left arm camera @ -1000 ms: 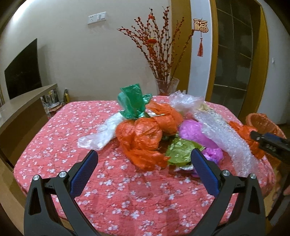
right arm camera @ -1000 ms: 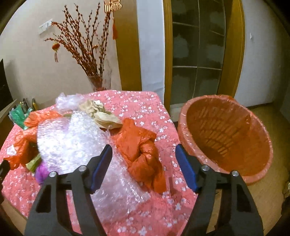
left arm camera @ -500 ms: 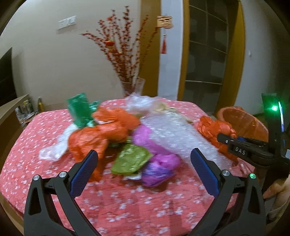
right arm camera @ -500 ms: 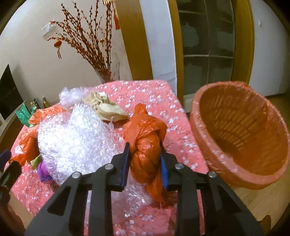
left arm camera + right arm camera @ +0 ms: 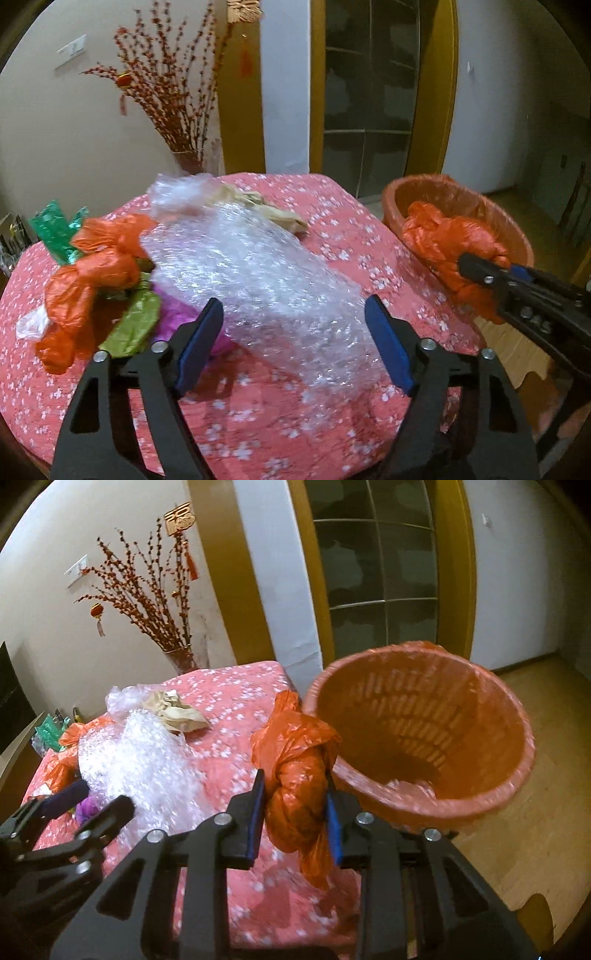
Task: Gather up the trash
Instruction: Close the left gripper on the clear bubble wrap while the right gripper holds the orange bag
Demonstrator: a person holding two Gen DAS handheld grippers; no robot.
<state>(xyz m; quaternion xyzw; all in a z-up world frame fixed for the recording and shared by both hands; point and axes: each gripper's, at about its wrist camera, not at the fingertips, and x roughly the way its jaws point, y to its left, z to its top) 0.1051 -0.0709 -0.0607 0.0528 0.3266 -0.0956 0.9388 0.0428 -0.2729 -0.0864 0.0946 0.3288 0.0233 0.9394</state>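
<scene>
My right gripper [image 5: 294, 808] is shut on a knotted orange plastic bag [image 5: 295, 760] and holds it off the table, just left of the orange basket [image 5: 491, 716]. In the left wrist view the same bag [image 5: 448, 240] hangs in front of the basket [image 5: 513, 229]. My left gripper [image 5: 293, 343] is open and empty over a sheet of bubble wrap [image 5: 255, 266]. More trash lies on the table: orange bags [image 5: 92, 266], a green bag [image 5: 55, 229], a yellow-green bag [image 5: 136, 325], a purple bag [image 5: 218, 341] and crumpled paper [image 5: 273, 210].
The table has a red flowered cloth [image 5: 332, 229]. A glass vase of red branches [image 5: 184, 158] stands at its far edge. The basket stands off the table's right side over a wooden floor [image 5: 535, 812]. A glass door [image 5: 369, 92] is behind.
My right gripper has shut on the orange bag, lifted it and carried it toward the basket. My left gripper has swung right from the coloured bags to over the bubble wrap.
</scene>
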